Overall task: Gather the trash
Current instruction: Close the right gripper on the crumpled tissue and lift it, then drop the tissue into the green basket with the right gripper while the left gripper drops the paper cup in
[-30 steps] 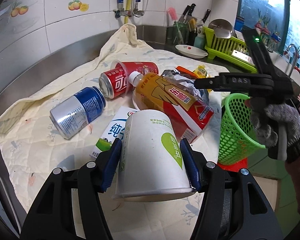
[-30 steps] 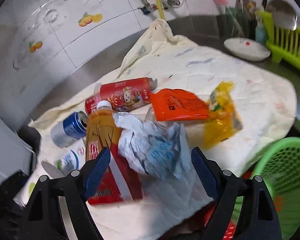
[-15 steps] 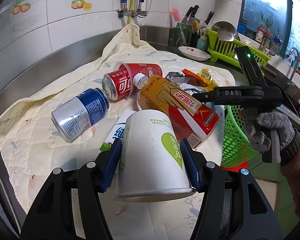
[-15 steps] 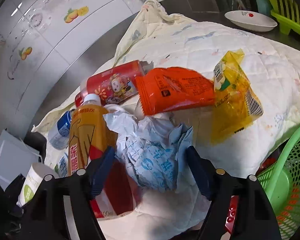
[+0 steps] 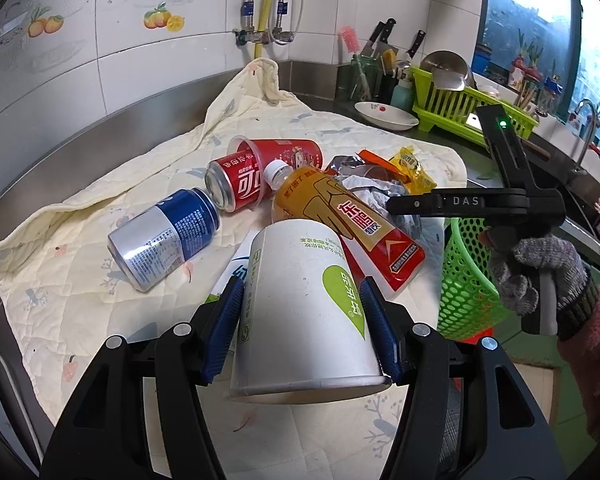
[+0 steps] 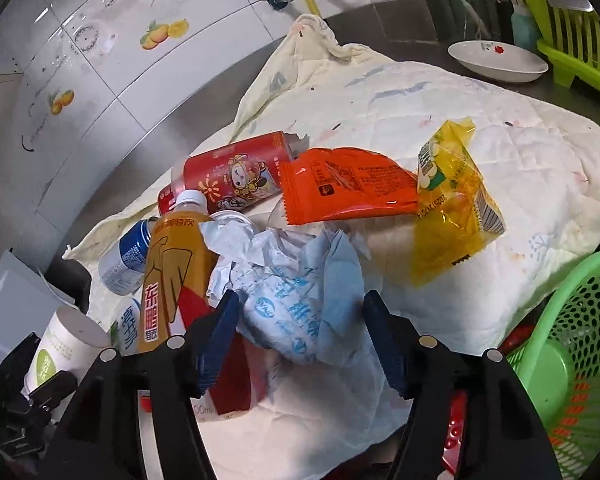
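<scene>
trash lies heaped on a pale quilted cloth (image 5: 80,248) spread over the steel desk (image 5: 100,140); our left claw (image 5: 302,330) is clamped on a white paper cup with a green leaf mark (image 5: 300,312), its blue pads pressed to the cup's two sides, the cup's wide rim toward the camera and held above the cloth; beyond it a blue and silver drink can (image 5: 162,242) lies on its side, a red cola can (image 5: 236,184) beside that, and a red printed plastic cup (image 5: 284,152) tipped over behind; an orange-labelled plastic bottle with a white cap (image 5: 340,216) lies slanted across the heap.

our right claw (image 6: 304,334), held in a grey knitted glove (image 5: 536,276), hangs over a crumpled white and blue printed paper wrapper (image 6: 296,280); its jaws have just been opening and stand apart on either side of the wrapper, pads not pressing it; an orange foil sachet (image 6: 344,186) lies just behind the wrapper, touching a yellow clear plastic packet (image 6: 452,208) on its right; a green mesh plastic basket (image 6: 572,332) stands at the cloth's near right edge; a white dish (image 6: 496,60) sits on the desk beyond the cloth.
</scene>
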The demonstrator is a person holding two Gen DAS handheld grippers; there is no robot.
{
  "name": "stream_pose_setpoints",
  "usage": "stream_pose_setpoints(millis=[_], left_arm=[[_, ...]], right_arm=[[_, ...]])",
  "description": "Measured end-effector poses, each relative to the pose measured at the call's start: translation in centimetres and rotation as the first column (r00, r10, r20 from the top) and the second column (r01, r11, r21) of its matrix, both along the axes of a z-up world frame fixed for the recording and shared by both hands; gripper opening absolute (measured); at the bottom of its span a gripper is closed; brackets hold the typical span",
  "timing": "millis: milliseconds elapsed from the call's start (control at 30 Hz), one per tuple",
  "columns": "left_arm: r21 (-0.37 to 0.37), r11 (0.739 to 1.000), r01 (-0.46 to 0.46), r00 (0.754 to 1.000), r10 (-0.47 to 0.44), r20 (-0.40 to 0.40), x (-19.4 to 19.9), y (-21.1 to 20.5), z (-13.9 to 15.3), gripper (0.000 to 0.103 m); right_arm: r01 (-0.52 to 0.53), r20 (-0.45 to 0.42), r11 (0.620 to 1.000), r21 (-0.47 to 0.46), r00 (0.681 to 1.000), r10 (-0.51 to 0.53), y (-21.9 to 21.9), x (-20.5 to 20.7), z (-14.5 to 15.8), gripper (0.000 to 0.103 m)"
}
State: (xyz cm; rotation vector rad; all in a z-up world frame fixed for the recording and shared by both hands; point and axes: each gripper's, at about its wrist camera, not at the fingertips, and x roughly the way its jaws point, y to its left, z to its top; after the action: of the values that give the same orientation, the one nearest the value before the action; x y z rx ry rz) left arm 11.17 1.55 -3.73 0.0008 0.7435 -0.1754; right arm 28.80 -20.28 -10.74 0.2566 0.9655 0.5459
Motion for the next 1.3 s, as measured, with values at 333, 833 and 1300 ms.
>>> stream_pose_setpoints(millis=[333, 833, 1300], left_arm=[[0.0, 1.0, -0.004, 1.0, 0.004, -0.002, 0.3, 0.3, -0.1, 0.059], [-0.013, 1.0, 0.015, 0.998, -0.014, 0.053, -1.0, -0.3, 1.8, 0.059], [-0.026, 0.993, 0.112, 0.99, -0.109, 0.091, -0.9, -4.7, 3.5, 0.059]], right_arm=[[-0.032, -0.009, 0.997, 0.071, 0.999, 0.033, 0.1, 0.3, -1.4, 0.048], [-0.075, 0.164, 0.995, 0.068, 0.984, 0.063, -0.6, -5.6, 4.1, 0.034], [0.173, 0.24, 0.985, -0.016, 0.957, -0.164, -9.2, -11.2, 5.6, 0.034]])
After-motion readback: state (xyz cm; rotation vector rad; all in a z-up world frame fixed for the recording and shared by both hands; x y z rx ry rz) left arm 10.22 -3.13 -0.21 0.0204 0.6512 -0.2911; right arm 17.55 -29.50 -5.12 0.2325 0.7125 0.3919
